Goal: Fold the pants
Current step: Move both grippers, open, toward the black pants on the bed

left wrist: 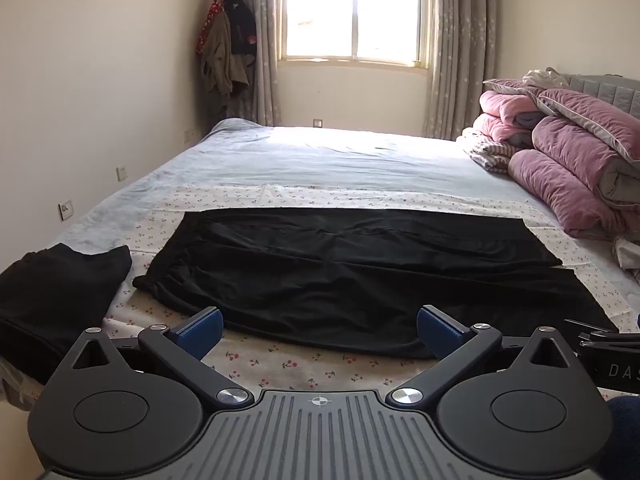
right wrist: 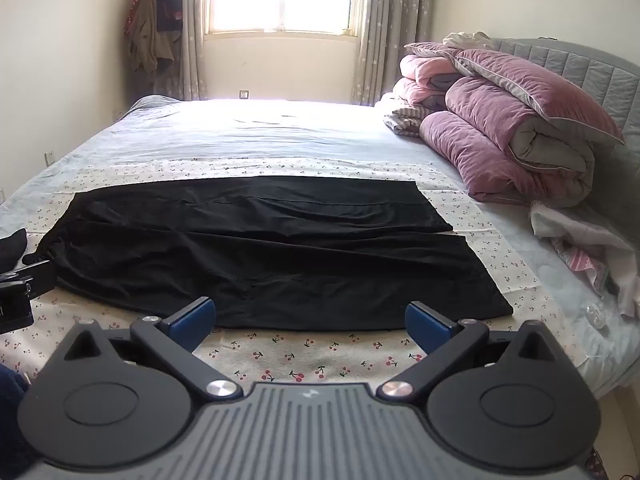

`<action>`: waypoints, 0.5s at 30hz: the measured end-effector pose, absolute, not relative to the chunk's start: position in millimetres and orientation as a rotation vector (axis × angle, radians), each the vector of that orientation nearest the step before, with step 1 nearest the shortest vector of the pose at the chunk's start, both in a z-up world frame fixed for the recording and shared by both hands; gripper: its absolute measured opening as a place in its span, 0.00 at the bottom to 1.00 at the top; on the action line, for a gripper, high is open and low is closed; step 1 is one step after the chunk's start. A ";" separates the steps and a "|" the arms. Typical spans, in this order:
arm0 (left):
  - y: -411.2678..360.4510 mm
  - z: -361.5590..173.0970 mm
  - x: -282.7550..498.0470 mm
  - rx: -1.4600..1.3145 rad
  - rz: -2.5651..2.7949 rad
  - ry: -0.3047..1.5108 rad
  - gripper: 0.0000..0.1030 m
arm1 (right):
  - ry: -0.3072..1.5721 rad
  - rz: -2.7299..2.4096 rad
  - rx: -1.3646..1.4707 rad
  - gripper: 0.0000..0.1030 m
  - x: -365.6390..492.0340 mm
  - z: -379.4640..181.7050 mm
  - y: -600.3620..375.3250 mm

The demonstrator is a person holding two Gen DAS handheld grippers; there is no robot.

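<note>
On bed (left wrist: 320, 160): black pants (left wrist: 352, 268) spread flat; left gripper (left wrist: 319, 330), right gripper (right wrist: 310, 322) near hem, jaws spread, empty.

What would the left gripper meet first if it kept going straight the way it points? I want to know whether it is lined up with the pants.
Probably the near edge of the black pants, spread flat just beyond the open left gripper; depth is uncertain.

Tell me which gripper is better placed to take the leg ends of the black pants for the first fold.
Probably right. The right gripper hangs open at the pants' near edge toward the split leg ends, while the left gripper faces the gathered waistband half.
</note>
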State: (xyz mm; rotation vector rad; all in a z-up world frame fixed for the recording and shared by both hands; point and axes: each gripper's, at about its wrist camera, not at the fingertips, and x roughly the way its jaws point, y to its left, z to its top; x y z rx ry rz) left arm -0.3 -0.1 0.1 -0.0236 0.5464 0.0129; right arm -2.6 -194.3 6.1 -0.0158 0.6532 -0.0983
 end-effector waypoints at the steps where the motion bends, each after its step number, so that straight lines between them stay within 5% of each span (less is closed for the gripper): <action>1: 0.5 0.5 -0.8 -0.030 0.011 0.546 1.00 | 0.655 -0.098 -0.013 0.87 -2.6 6.1 -194.7; 15: 8.5 -13.5 8.7 -0.016 0.048 0.571 1.00 | 0.673 -0.103 -0.021 0.87 7.1 -2.0 -193.8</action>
